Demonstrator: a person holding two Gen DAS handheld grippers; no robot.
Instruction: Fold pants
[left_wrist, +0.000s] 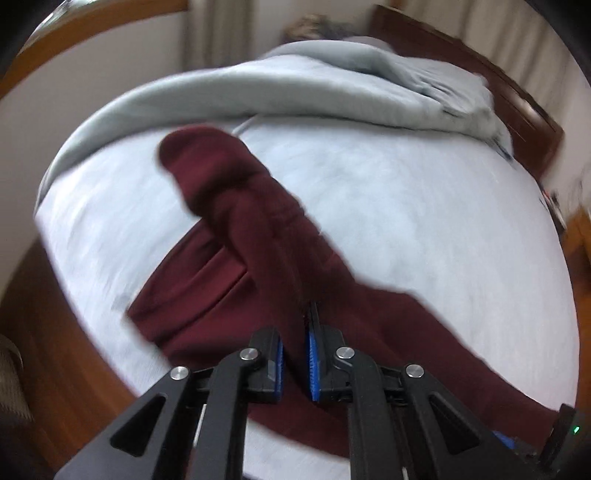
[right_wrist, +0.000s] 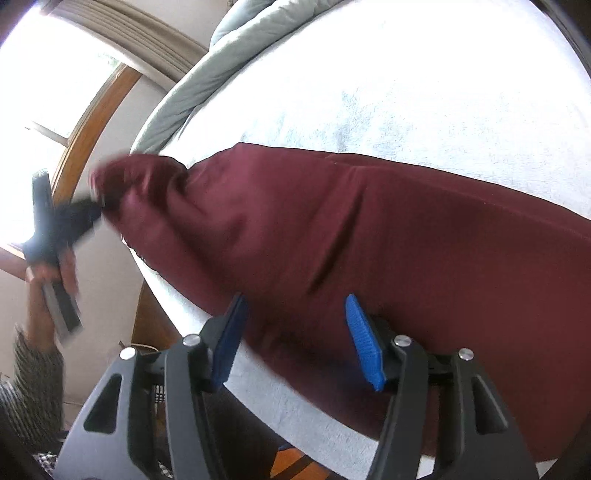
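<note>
My left gripper (left_wrist: 294, 356) is clamped on the maroon soft cotton pants (right_wrist: 332, 236) on the white bed sheet (right_wrist: 424, 92), long axis running L-R across my right gripper (right_wrist: 295, 339), its jaws apart, gripping nothing.

A bedroom in a home is shown. A wide bed (left_wrist: 406, 229) with a white sheet fills both views, and a pale grey duvet (left_wrist: 258, 92) is pushed to its far side, next to a dark wooden headboard (left_wrist: 517, 110). A window with a wooden frame (right_wrist: 92, 122) and light curtains (left_wrist: 221, 33) are seen beside the bed.
</note>
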